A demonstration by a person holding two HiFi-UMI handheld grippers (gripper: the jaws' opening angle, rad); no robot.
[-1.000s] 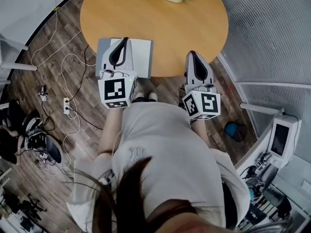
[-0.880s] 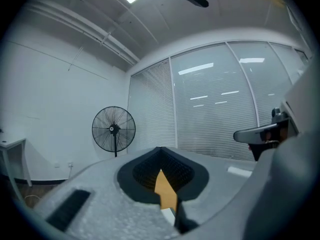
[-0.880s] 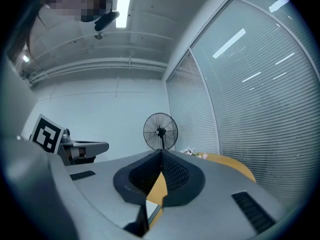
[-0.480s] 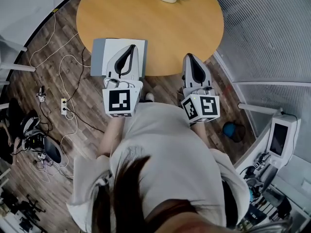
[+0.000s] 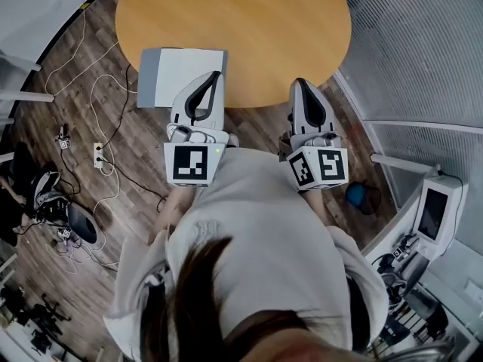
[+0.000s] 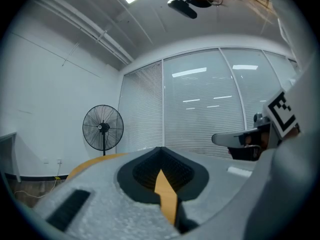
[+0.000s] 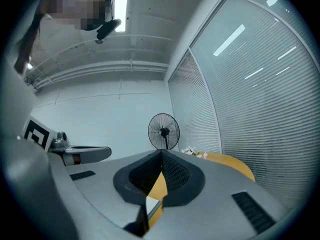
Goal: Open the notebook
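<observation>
I see the left gripper (image 5: pixel 215 75) has slid off the white, grey-spined rectangular notebook (image 5: pixel 181 76) — it lies closed at the gripper's 10 o'clock on the round wooden table (image 5: pixel 249 36). The jaws of this gripper and the right gripper (image 5: pixel 299 83) are pinched together, empty — I judge opening not begun.

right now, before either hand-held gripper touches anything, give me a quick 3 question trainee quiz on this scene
1. True or false: the white rectangular notebook with the grey spine lies closed on the round wooden table.
2. Where on the table does the notebook lie? A) at the near left edge B) at the centre C) at the far edge
3. Fill in: the left hand-held gripper has its jaws ____, with nothing held between them.

Key: 1 true; 2 A; 3 shut
</observation>
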